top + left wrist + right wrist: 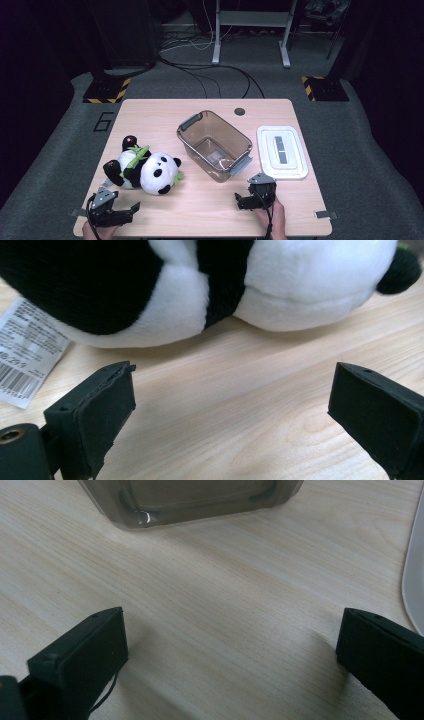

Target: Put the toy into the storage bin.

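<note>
A black-and-white plush panda (145,170) lies on its side at the left of the wooden table (210,205). It also shows close up in the left gripper view, where the panda (200,285) has a white barcode tag (25,360) at its left. My left gripper (119,212) sits near the front left corner, just in front of the panda, open with only bare wood between its jaws (230,410). A clear brown plastic bin (214,145) stands in the middle, uncovered. My right gripper (245,201) rests in front of the bin (190,500), open and holding nothing.
The bin's white lid (281,151) lies flat on the table to the right of the bin, and its edge shows in the right gripper view as the lid (412,575). A dark round hole (239,111) sits near the table's far edge. Cables and stands cover the floor beyond.
</note>
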A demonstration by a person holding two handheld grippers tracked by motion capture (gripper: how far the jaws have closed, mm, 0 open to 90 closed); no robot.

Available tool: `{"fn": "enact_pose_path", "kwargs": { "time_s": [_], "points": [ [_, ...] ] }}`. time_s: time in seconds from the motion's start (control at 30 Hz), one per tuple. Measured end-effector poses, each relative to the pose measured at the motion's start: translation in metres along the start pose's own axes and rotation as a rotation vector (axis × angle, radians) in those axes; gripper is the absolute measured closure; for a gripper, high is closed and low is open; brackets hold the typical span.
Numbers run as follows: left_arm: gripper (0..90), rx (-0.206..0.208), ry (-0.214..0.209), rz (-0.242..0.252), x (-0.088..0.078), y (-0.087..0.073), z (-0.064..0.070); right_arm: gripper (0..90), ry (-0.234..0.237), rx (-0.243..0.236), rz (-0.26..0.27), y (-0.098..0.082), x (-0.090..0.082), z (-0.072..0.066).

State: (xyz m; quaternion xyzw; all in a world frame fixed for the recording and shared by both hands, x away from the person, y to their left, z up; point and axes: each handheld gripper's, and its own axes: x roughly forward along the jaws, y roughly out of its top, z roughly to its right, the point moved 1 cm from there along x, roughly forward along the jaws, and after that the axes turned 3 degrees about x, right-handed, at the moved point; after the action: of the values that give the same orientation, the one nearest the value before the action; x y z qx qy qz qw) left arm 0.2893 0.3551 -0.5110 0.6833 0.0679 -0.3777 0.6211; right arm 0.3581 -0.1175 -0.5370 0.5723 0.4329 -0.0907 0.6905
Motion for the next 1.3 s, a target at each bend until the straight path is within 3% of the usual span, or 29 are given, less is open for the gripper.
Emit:
{"fn": "enact_pose_path", "kwargs": {
  "time_s": [0.13,0.4,0.63,0.93,1.13,1.3],
  "points": [
    [4.1,-0.001,0.000,0.008,-0.008,0.009,-0.002,0.0,0.000,0.000,0.000,0.000,0.000,0.000],
    [4.0,0.046,-0.012,0.034,-0.022,0.039,0.002,0.0,-0.001,0.000,0.000,0.000,0.000,0.000],
    [3.8,0.087,-0.032,0.035,-0.022,0.064,0.006,0.0,-0.001,-0.001,0.000,0.000,0.000,0.000],
    [3.8,0.126,-0.050,0.042,-0.013,0.097,0.008,0.0,-0.003,0.005,0.002,0.000,0.000,0.000],
    [3.6,0.122,-0.052,0.050,-0.003,0.120,0.000,0.0,-0.003,0.007,0.003,0.000,0.000,0.000],
    [3.3,0.128,-0.050,0.021,0.011,0.136,-0.003,0.0,-0.005,0.009,0.005,0.000,0.000,-0.001]
  ]
}}
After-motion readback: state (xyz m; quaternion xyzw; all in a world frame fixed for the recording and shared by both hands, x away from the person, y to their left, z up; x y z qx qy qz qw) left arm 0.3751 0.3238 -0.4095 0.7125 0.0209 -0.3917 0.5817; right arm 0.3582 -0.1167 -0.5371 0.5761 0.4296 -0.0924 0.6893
